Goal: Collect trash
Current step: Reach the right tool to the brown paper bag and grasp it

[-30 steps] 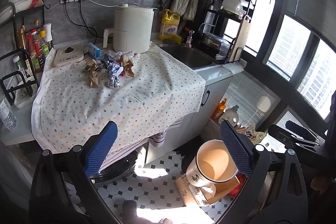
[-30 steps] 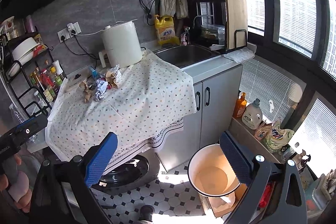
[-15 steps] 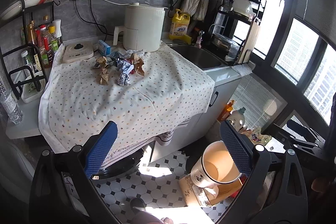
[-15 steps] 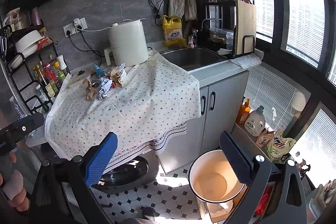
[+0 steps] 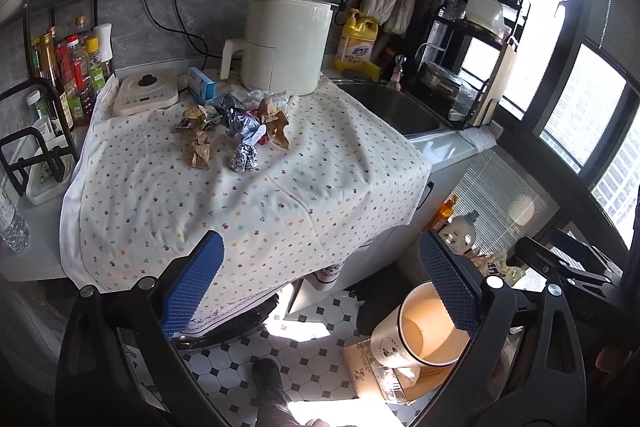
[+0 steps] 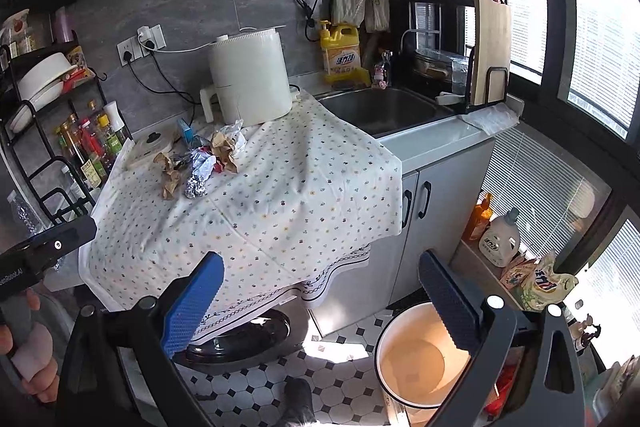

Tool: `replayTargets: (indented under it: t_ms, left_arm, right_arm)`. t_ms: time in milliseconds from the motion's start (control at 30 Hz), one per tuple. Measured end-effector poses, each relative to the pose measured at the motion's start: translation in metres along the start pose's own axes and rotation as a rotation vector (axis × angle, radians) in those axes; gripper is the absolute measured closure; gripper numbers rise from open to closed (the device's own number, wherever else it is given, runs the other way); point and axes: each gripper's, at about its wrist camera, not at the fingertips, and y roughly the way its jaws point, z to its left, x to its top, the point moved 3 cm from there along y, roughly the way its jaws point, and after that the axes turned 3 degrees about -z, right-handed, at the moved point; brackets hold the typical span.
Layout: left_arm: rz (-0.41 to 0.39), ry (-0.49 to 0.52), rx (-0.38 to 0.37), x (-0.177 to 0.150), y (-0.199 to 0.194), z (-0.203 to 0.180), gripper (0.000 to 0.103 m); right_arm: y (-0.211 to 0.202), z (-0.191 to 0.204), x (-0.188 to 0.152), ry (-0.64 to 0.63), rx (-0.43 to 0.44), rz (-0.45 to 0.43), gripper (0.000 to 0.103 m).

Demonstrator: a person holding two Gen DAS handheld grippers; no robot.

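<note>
Kitchen – dotted cloth (image 5: 248, 195) w/ crumpled trash (image 5: 240, 131); both grippers (image 5: 324, 279) (image 6: 324, 283) wide apart, empty.

A: From your left gripper (image 5: 320, 279), the near cloth (image 5: 224, 203) is bare. You can go straight to 12 o'clock.

B: What blocks you?

A: The big white pot (image 5: 286, 45) stands behind the trash pile (image 5: 236, 131) at 12. Bottles (image 5: 68, 75) crowd 10 o'clock. The sink (image 5: 392, 111) dips at 1.

Both held up in the air: left gripper (image 5: 322, 287) with fingers (image 5: 192, 287) spread wide, right gripper (image 6: 322, 291) same, nothing between either pair.
</note>
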Motion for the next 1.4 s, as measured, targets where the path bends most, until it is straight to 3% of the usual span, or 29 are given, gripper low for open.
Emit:
replayTargets:
  t_ms: [133, 567, 733, 1067, 1400]
  left_arm:
    - [0.008, -0.004, 0.004, 0.017, 0.024, 0.017, 0.006]
    - [0.031, -0.069, -0.007, 0.067, 0.123, 0.09, 0.006]
    - [0.047, -0.113, -0.023, 0.082, 0.155, 0.119, 0.007]
    - [0.07, -0.159, -0.01, 0.109, 0.206, 0.17, 0.018]
    - [0.118, -0.133, -0.004, 0.122, 0.252, 0.195, 0.022]
  right_arm:
    - [0.026, 0.014, 0.02, -0.009, 0.019, -0.025, 0.008]
    - [0.132, 0.063, 0.072, -0.043, 0.06, 0.038, 0.008]
    - [0.164, 0.077, 0.084, -0.046, 0.072, 0.059, 0.008]
    - [0.227, 0.111, 0.101, -0.046, 0.105, 0.118, 0.008]
    - [0.265, 0.132, 0.111, -0.033, 0.099, 0.153, 0.008]
